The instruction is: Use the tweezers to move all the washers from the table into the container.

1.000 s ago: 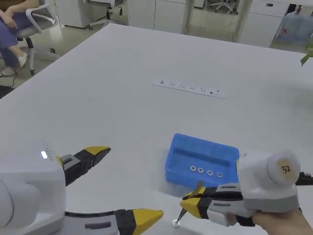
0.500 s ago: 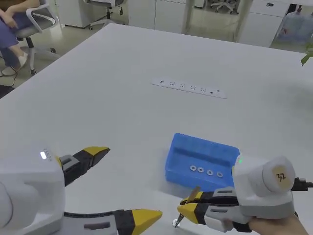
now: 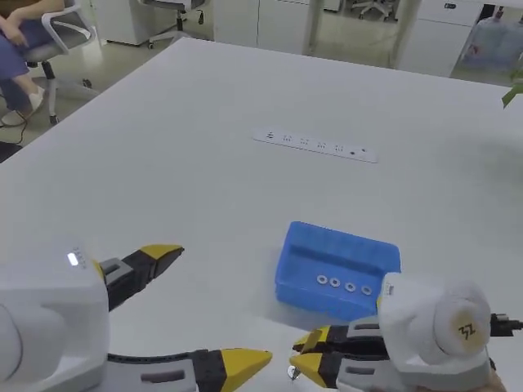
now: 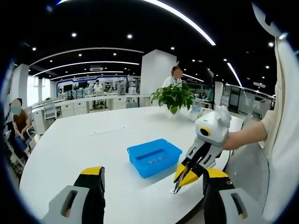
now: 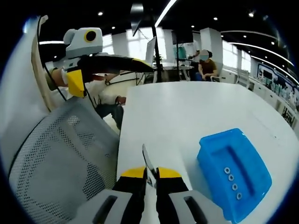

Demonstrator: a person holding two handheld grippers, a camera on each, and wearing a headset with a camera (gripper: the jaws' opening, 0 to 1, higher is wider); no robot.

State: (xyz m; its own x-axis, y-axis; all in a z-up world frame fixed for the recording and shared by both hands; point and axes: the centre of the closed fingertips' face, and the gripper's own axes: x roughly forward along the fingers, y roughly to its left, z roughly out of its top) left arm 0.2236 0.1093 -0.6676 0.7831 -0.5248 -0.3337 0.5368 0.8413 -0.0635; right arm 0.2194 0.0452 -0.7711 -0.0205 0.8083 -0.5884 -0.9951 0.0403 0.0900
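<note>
A blue container [image 3: 339, 245] sits on the white table [image 3: 204, 163] with several washers [image 3: 343, 286] in a row on its floor. My right gripper [image 3: 304, 349] is just in front of the container, shut on thin metal tweezers [image 4: 180, 179]. Their tip points down at the table beside a single small washer [image 3: 292, 373]. Whether the tip touches that washer is too small to tell. In the right gripper view the tweezers [image 5: 148, 163] stick out between the closed jaws, and the container [image 5: 233, 172] lies to the right. My left gripper [image 3: 204, 306] hangs open at the lower left, holding nothing.
A white power strip [image 3: 317, 147] lies mid-table beyond the container. An office chair [image 3: 57, 41] with a seated person stands at the far left. A mesh chair back [image 5: 60, 154] is close to the table's near edge. A potted plant [image 4: 174, 95] stands at the table's far side.
My right gripper has slid lower and nearer to me, with the tweezers' tip staying by the loose washer. The left gripper has not moved.
</note>
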